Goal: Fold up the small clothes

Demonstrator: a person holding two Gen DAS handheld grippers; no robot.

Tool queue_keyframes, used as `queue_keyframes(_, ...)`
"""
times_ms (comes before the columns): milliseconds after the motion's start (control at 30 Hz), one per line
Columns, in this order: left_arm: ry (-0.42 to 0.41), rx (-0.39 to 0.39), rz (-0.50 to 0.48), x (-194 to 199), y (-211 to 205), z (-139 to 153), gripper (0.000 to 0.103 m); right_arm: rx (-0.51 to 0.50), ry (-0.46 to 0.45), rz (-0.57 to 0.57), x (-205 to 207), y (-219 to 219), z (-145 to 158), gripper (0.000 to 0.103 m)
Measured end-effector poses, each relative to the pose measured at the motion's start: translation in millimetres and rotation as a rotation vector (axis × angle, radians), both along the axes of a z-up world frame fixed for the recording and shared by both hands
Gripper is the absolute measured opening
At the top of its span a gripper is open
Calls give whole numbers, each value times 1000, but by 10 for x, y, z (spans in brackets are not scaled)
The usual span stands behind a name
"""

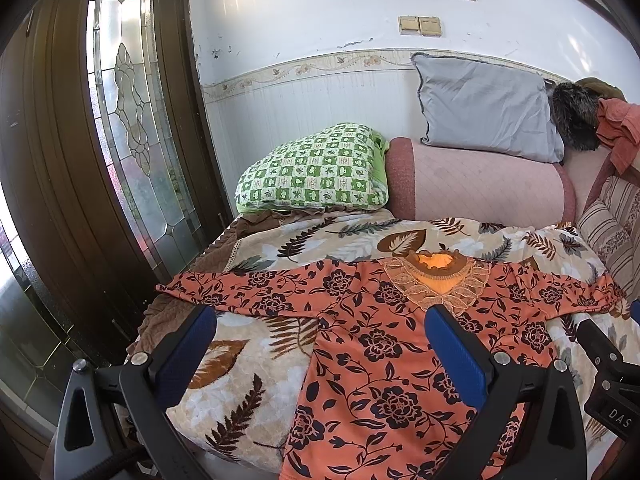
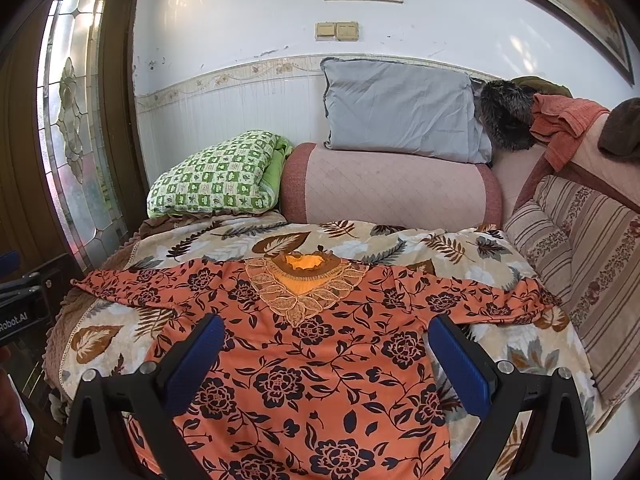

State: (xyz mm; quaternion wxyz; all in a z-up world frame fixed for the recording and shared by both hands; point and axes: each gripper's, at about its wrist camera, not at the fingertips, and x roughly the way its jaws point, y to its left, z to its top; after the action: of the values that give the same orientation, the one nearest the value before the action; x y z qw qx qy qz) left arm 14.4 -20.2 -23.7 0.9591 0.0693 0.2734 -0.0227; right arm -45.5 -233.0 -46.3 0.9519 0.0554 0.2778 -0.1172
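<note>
Left sleeve: the long left sleeve (image 1: pixel 224 290) of the orange blouse with a dark floral print lies stretched out flat toward the dark wooden door with a leaded glass panel (image 1: pixel 132 120); no fold in it.
Left tool: the left tool (image 1: pixel 320 356), with blue pads on black fingers, hovers above the blouse's left side, its jaws spread wide and nothing between them. I judge it has not gripped any cloth.
Blouse: the orange floral blouse (image 2: pixel 312 368) lies face up and fully spread on the beige plush blanket with a brown leaf pattern (image 2: pixel 520 344), which covers a bed or couch, lace neckline (image 2: pixel 302 286) toward the wall.
Right tool: the right tool (image 2: pixel 324 360) hangs over the middle of the blouse's body, released, jaws wide apart, holding nothing.
Right sleeve: the right sleeve (image 2: pixel 480 300) runs out flat toward the striped beige cushion (image 2: pixel 576 264), unfolded too.
Done: laying out and smoothing looks complete; only small ripples show.
Left: every fold, by my reading: both sleeves in, sides over, then hem up to the neckline.
Other clothes: a rust-coloured garment (image 2: pixel 560 128) is draped at the far right; whether it belongs to the task cannot be told.
</note>
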Motion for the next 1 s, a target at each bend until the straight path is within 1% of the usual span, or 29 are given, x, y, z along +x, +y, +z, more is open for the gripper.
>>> queue_keyframes(233, 3, 2, -7, -33, -18, -52, 103, -8, 14, -4, 13, 8, 10, 103)
queue_keyframes(533, 5, 8, -7, -43, -50, -43, 103, -31, 19, -10, 15, 12, 32, 103)
queue_keyframes(867, 5, 22, -24, -74, -199, -2, 103, -26, 12, -16, -45, -61, 66, 103)
queue_keyframes(1000, 15, 38, -33, 12, -310, -38, 103, -24, 12, -26, -40, -153, 41, 103)
